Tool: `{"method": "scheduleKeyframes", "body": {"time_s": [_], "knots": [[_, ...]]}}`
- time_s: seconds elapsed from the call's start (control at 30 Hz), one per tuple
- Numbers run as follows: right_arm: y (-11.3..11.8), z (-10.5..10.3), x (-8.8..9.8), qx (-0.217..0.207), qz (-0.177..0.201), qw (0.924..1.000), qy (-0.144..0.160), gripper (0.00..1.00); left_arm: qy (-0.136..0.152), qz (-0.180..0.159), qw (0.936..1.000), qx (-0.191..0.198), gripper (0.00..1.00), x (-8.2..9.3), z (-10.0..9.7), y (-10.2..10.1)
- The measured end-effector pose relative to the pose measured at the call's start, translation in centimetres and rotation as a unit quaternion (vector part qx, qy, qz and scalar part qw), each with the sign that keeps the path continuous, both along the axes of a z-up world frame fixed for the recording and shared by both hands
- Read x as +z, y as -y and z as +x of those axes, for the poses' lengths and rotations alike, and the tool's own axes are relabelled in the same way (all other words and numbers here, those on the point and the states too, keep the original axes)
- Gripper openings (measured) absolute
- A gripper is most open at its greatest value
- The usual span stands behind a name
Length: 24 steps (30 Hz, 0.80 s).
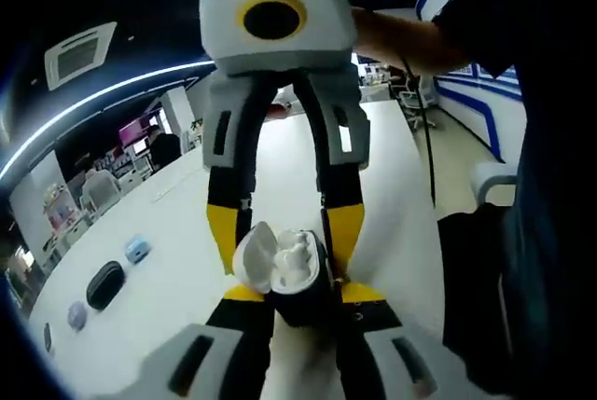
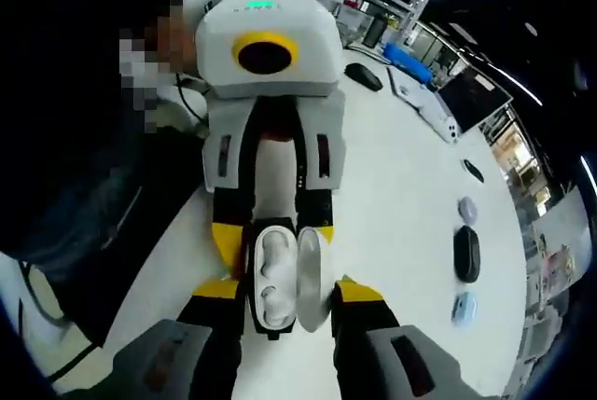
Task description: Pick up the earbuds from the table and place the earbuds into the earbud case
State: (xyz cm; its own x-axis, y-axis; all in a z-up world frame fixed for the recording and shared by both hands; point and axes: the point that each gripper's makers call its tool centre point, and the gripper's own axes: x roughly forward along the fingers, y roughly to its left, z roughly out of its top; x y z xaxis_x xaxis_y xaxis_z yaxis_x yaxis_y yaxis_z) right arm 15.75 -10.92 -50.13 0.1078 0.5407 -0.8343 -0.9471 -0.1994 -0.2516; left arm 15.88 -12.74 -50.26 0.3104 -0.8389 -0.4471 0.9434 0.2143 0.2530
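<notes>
Left gripper view: open case held between two tools

White surface (image 1: 187, 260) carries a black pouch (image 1: 104, 284) and small blue case (image 1: 136, 250). Left tool (image 1: 289, 299) pinches the earbud case (image 1: 289, 269), earbuds (image 2: 269, 269) inside; right tool (image 2: 284, 296) spread around it.

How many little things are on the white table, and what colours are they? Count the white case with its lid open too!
White earbud case, lid open, between the grippers: 1
Black oval case on the table: 1
Light blue case: 1
Pale purple case: 1
Total: 4
Farther dark things on the table are too small to tell.
</notes>
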Motion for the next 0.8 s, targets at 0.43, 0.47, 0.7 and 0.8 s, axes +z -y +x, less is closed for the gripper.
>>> {"method": "scheduleKeyframes", "body": {"time_s": [0.43,0.47,0.7,0.8], "knots": [[0.3,-0.3,0.6,-0.009,0.008,0.9930,0.118,0.35,-0.040,-0.034,0.9986,0.008,0.25,-0.3,-0.1,-0.2],[0.3,-0.4,0.7,-0.011,0.010,0.9914,0.130,0.34,-0.041,-0.035,0.9985,0.008,0.25,-0.3,-0.1,-0.2],[0.4,-0.8,1.1,-0.013,0.020,0.9828,0.183,0.32,-0.058,-0.048,0.9970,0.016,0.25,-0.4,0.0,-0.2],[0.4,-1.0,1.3,-0.015,0.029,0.9807,0.193,0.27,-0.065,-0.054,0.9962,0.020,0.25,-0.4,0.1,-0.3]]}}
